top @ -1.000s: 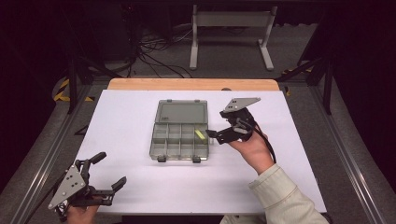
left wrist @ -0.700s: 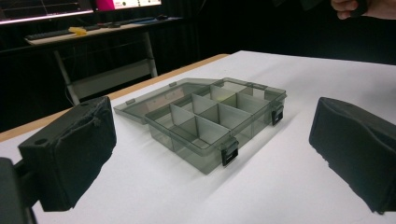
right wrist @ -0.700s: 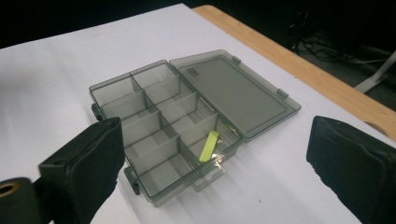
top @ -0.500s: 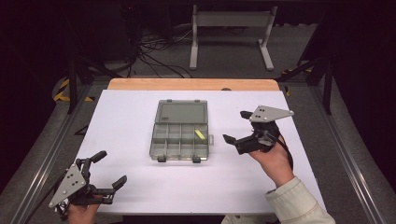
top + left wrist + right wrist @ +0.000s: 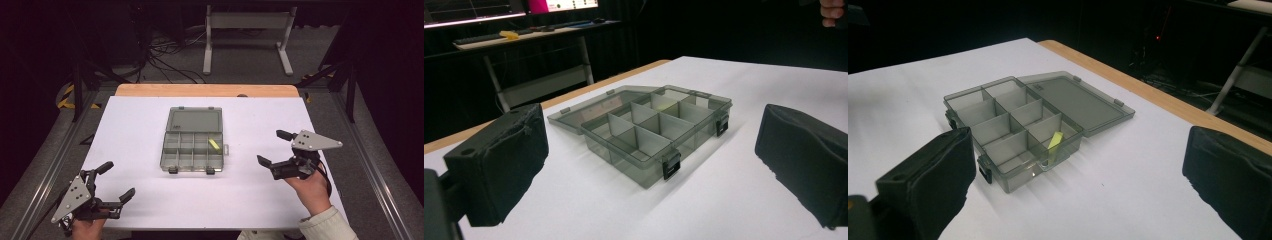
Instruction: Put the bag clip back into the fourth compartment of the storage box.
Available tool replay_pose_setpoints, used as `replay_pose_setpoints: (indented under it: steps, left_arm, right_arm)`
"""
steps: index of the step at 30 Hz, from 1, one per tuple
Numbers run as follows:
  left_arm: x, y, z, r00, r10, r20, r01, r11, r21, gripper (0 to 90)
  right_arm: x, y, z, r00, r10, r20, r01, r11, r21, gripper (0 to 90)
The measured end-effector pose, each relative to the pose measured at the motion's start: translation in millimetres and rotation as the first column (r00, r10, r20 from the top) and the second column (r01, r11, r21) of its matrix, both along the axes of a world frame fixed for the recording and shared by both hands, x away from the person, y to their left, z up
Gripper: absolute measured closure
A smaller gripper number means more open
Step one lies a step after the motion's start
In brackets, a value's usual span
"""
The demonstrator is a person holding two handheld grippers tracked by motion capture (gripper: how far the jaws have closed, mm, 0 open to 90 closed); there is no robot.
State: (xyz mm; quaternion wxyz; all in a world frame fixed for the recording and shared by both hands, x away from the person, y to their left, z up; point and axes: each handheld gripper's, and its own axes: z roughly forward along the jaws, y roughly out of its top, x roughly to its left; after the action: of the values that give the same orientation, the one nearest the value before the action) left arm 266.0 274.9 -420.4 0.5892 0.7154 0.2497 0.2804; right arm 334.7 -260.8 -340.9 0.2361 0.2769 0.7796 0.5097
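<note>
A grey see-through compartment box (image 5: 192, 152) lies mid-table with its lid (image 5: 195, 120) folded flat toward the far side. A small yellow-green piece (image 5: 214, 144) rests in a far-right compartment, and the right gripper view has the piece (image 5: 1054, 140) in the box (image 5: 1008, 135). My right gripper (image 5: 274, 147) hovers right of the box, apart from it; its jaws have just been opening and stand open with nothing between them (image 5: 1073, 185). My left gripper (image 5: 116, 180) sits open and empty at the near left corner, facing the box (image 5: 659, 135).
The white table top (image 5: 125, 130) ends in a wooden strip (image 5: 205, 90) at the far side. Behind it stand a metal frame (image 5: 245, 30) and floor cables (image 5: 165, 60). Metal rails (image 5: 370, 165) run along both sides.
My right gripper drew back from over the box's right side, rightward and toward the near edge, its jaws spreading a little. The left gripper and the box stayed put.
</note>
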Motion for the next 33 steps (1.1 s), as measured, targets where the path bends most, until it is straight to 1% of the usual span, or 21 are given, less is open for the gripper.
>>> replay_pose_setpoints:
  steps: [3, 4, 6, 7, 9, 13, 17, 20, 22, 23, 24, 25, 26, 27, 28, 30, 33]
  left_arm:
    - [0.2, 0.3, 0.1, 1.0, -0.002, 0.003, 0.002, 1.0, 0.002, 1.3]
    - [0.1, 0.5, 0.1, 1.0, -0.003, 0.001, 0.003, 1.0, 0.0, 1.3]
    - [-0.4, 0.4, 0.1, 1.0, -0.003, 0.003, 0.003, 1.0, -0.004, 1.3]
    - [-0.6, 0.5, 0.2, 1.0, -0.001, 0.001, 0.001, 1.0, -0.003, 1.3]
    - [-0.6, 0.5, 0.1, 1.0, -0.003, 0.003, 0.003, 1.0, -0.006, 1.3]
    - [-0.7, 0.7, 0.0, 1.0, -0.005, 0.004, 0.005, 0.9999, -0.012, 1.3]
    - [-0.9, 1.3, 0.3, 1.0, -0.006, 0.007, 0.006, 0.9999, -0.013, 1.2]
    - [-1.4, 1.4, 0.3, 0.9999, -0.009, 0.008, 0.01, 0.9996, -0.025, 1.0]
    - [-1.3, 1.8, 0.5, 0.9998, -0.013, 0.014, 0.013, 0.9996, -0.025, 0.8]
    - [-1.6, 2.0, 0.5, 0.9998, -0.014, 0.014, 0.014, 0.9995, -0.03, 0.8]
    - [-1.7, 2.8, 0.7, 0.9997, -0.019, 0.014, 0.02, 0.9993, -0.031, 0.6]
    - [-1.7, 2.8, 0.7, 0.9997, -0.019, 0.014, 0.02, 0.9993, -0.031, 0.5]
    - [-1.9, 3.3, 0.6, 0.9997, -0.019, 0.017, 0.02, 0.9991, -0.038, 0.4]
    - [-1.9, 3.3, 0.6, 0.9997, -0.019, 0.017, 0.02, 0.9991, -0.038, 0.4]
    - [-2.3, 3.2, 0.4, 0.9996, -0.018, 0.022, 0.019, 0.9983, -0.055, 0.3]
    - [-2.2, 3.6, 0.3, 0.9996, -0.019, 0.023, 0.02, 0.9982, -0.056, 0.2]
    - [-2.6, 4.2, 0.3, 0.9995, -0.023, 0.021, 0.024, 0.9978, -0.062, 0.2]
  right_arm:
    - [-4.7, -9.4, -7.2, 0.9999, -0.012, -0.002, 0.012, 1.0, 0.015, 1.0]
    - [-7.3, -15.5, -11.8, 0.9997, -0.022, 0.005, 0.022, 0.999, 0.024, 1.0]
    - [-8.1, -17.9, -13.6, 0.9997, -0.023, 0.009, 0.023, 0.999, 0.03, 1.1]
    - [-10.3, -23.1, -18.4, 0.9996, -0.028, 0.009, 0.028, 0.998, 0.05, 0.9]
    - [-13.0, -29.1, -24.4, 0.9991, -0.038, 0.018, 0.037, 0.997, 0.065, 0.8]
    - [-18.8, -39.3, -37.3, 0.9982, -0.055, 0.025, 0.053, 0.995, 0.082, 0.8]
    - [-23.2, -46.5, -51.3, 0.9973, -0.069, 0.024, 0.067, 0.994, 0.089, 0.8]
    - [-24.7, -50.8, -61.8, 0.9969, -0.077, 0.015, 0.075, 0.993, 0.09, 0.6]
    - [-26.0, -53.2, -68.0, 0.9968, -0.079, 0.012, 0.077, 0.992, 0.097, 0.6]
    - [-26.0, -53.2, -68.0, 0.9968, -0.079, 0.012, 0.077, 0.992, 0.097, 0.6]
    - [-27.7, -54.8, -74.7, 0.9966, -0.082, 0.01, 0.081, 0.992, 0.099, 0.6]
    - [-27.7, -54.8, -74.7, 0.9966, -0.082, 0.01, 0.081, 0.992, 0.099, 0.6]
    - [-29.6, -56.1, -82.2, 0.9965, -0.082, 0.012, 0.081, 0.992, 0.1, 0.6]
    - [-29.6, -56.1, -82.2, 0.9965, -0.082, 0.012, 0.081, 0.992, 0.1, 0.6]
    - [-31.1, -57.2, -88.3, 0.9961, -0.086, 0.016, 0.084, 0.991, 0.104, 0.6]
    - [-31.8, -57.4, -90.7, 0.996, -0.089, 0.014, 0.087, 0.99, 0.107, 0.6]
    - [-31.7, -55.7, -97.9, 0.9964, -0.084, 0.005, 0.084, 0.993, 0.087, 0.6]
